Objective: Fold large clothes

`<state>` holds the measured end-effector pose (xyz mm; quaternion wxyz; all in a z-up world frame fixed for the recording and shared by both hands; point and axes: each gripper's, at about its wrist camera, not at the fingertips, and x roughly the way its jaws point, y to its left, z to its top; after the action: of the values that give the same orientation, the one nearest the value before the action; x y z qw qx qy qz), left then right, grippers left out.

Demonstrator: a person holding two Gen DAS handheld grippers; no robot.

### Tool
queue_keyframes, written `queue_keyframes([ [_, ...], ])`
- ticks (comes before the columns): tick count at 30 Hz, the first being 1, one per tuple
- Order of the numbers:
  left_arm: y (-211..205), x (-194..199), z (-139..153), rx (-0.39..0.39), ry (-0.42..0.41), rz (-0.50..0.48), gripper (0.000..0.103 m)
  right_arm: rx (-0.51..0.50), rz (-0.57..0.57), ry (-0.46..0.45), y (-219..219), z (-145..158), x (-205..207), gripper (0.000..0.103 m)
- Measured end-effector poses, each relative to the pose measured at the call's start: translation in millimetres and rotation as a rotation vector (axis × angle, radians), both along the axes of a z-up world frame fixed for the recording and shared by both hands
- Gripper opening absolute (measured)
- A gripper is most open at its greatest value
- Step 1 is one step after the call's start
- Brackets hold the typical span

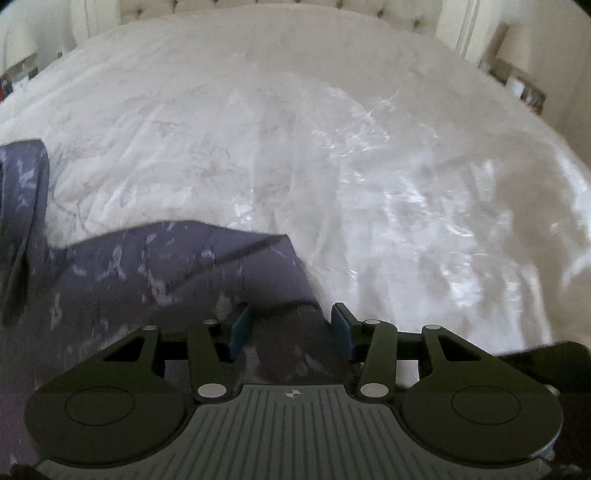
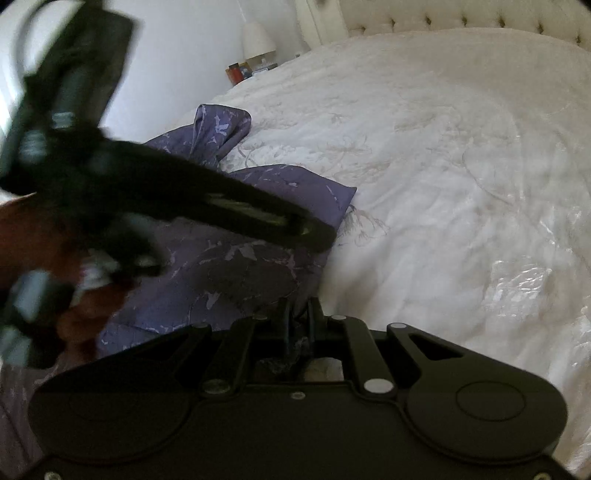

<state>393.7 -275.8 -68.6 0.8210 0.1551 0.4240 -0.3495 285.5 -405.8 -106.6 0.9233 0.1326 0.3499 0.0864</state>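
Left wrist view looks down over a wide bed (image 1: 258, 110) covered in a white, creased quilt with a faint floral pattern and glossy patches where light falls. A purple garment (image 1: 155, 273) with pale lilac markings lies at the near left part of the bed, one end reaching up along the left edge of the picture. The left hand-held gripper (image 1: 291, 325) hangs over the right border of the cloth; its blue-padded fingers (image 1: 240, 328) stand apart, with purple fabric seen in the gap below them, and the pads do not press on it. A tufted headboard (image 1: 399, 11) runs across the far end.

Right wrist view shows the same garment (image 2: 236, 258) bunched on the near left side of the bed (image 2: 443, 147), a twisted part rising toward the far left. The right hand-held gripper (image 2: 298, 314) has its two dark fingers drawn together, pinching a fold of the purple cloth at the garment's near right edge, just where it meets the white quilt. The left hand-held gripper (image 2: 314, 232) crosses the upper left of this view as a dark, blurred shape above the garment, held by a hand (image 2: 48, 240) at the left edge. A lamp (image 2: 258, 38) stands on a bedside stand beyond the bed, with small items beside it too blurred to tell.
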Motion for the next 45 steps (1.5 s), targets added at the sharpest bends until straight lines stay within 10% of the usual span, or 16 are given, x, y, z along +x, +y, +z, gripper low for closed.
queue_keyframes([
  [11, -28, 49, -7, 0.023, -0.025, 0.085, 0.046, -0.036, 0.032, 0.0, 4, 8, -7, 0.016],
  [21, -6, 27, 39, -0.185, 0.013, 0.031, 0.046, -0.13, 0.012, -0.043, 16, 11, -13, 0.013],
  [32, -24, 25, 19, -0.047, 0.137, 0.007, 0.046, -0.291, 0.064, -0.118, 41, 16, -25, 0.013],
  [36, -25, 20, 20, -0.034, 0.096, -0.024, 0.0, -0.285, 0.066, -0.121, 39, 18, -26, 0.013],
  [43, -14, 42, 34, -0.163, 0.08, 0.11, 0.002, -0.311, 0.081, -0.132, 44, 17, -30, 0.013],
  [45, -14, 46, 32, -0.181, 0.159, 0.086, 0.025, -0.299, 0.08, -0.129, 42, 16, -29, 0.013],
])
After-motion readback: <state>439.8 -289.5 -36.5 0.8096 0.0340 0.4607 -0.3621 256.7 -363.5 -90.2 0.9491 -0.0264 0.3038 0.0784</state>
